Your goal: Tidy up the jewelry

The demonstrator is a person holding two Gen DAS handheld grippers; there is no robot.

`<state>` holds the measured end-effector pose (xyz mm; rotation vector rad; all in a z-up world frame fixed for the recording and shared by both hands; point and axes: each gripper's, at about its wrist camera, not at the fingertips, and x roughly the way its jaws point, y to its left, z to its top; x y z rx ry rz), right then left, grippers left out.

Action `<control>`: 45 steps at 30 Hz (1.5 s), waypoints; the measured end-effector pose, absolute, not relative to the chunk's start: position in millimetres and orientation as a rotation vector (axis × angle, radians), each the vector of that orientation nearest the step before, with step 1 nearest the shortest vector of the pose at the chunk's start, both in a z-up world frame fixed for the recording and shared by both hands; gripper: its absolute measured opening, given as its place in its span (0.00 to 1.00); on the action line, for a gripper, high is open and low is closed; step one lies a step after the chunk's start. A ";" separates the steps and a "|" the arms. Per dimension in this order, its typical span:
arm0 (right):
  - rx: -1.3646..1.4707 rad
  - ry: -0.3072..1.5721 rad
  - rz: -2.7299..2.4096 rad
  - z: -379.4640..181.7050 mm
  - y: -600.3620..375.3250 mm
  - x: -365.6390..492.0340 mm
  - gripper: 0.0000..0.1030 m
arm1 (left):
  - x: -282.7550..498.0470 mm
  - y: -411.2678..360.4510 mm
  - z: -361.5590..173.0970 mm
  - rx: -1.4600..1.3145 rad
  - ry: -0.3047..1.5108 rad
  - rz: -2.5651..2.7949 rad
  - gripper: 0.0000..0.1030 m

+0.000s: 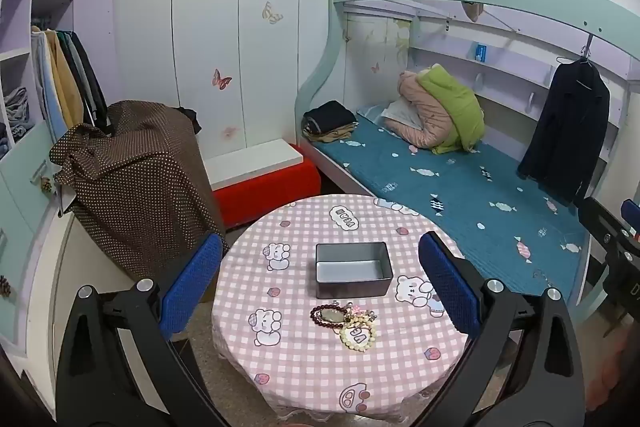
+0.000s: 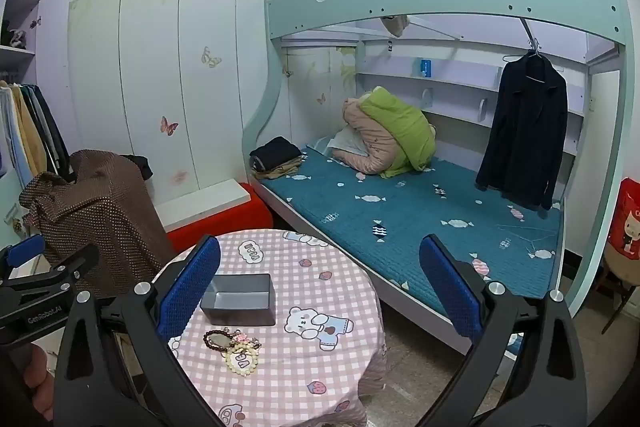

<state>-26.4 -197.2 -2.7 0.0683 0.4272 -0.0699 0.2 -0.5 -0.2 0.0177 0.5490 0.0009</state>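
Left wrist view. Your left gripper [image 1: 320,287] stood with its jaws spread wide and nothing between them, hovering over the near edge of the round table [image 1: 400,379]. The grey box [image 1: 353,270] sat at the table's middle, visibly empty. Nearer to you, just short of the box, lay the jewelry: a dark bead bracelet [image 1: 327,315] touching a cream bead bracelet [image 1: 359,334], with a small pink trinket between them (its kind too small to tell). Nothing was yet sorted; every piece was left for you to move. Your right gripper [image 1: 612,239] showed only in part at the far right edge.

Right wrist view. Your right gripper [image 2: 320,287] was likewise wide open and empty, aimed right of the table. The box [image 2: 240,299] and the two bracelets [image 2: 230,347] lay to its left. This view alone showed your hand [image 2: 38,379] on the left tool's handle; the box's bare floor showed better in the other view.
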 end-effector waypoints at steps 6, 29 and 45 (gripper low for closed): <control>0.060 0.431 -0.069 -3.4 -195.6 -25.0 0.93 | 0.4 -1.6 0.2 0.016 0.554 0.007 0.95; 0.051 0.441 -0.049 -5.5 -184.8 -16.5 0.93 | 7.7 1.5 3.0 0.014 0.560 -0.020 0.95; 0.055 0.436 -0.048 -4.5 -189.1 -15.1 0.93 | 9.8 -1.2 3.0 0.016 0.559 -0.023 0.95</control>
